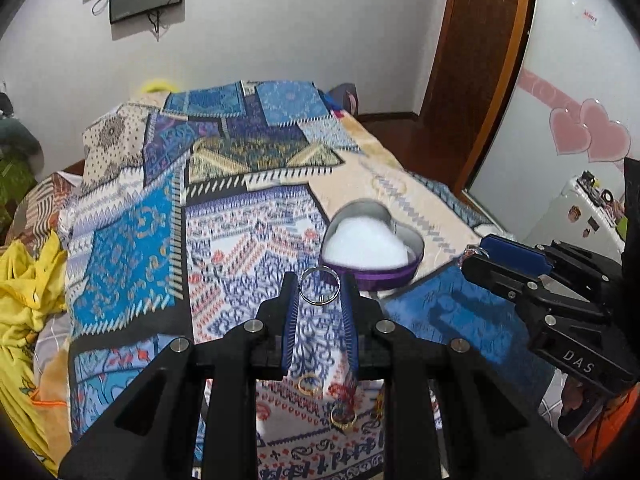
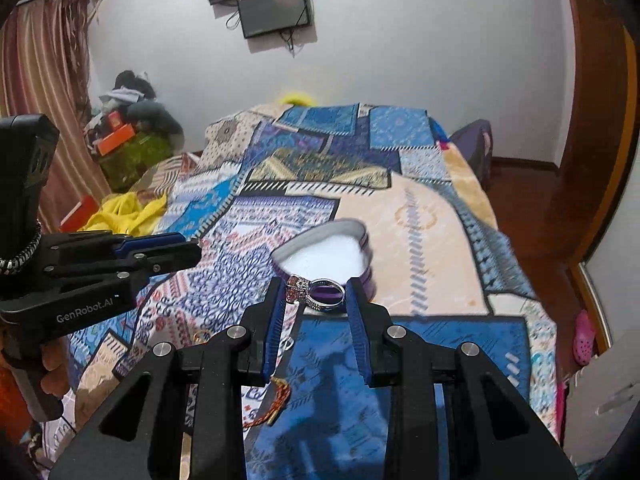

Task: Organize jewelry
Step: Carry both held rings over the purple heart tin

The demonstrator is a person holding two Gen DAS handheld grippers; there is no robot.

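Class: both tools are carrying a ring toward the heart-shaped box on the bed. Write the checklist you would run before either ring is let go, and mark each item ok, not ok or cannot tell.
1. Left tool grips the plain silver ring: ok.
2. Right tool grips the stone-set ring: ok.
3. Heart-shaped box open, white padding showing: ok.
4. Either ring directly over the box opening: not ok; both sit short of its near rim.
5. The tools apart from each other: ok.
6. Loose gold rings on the blanket accounted for: not ok, they lie outside the box.
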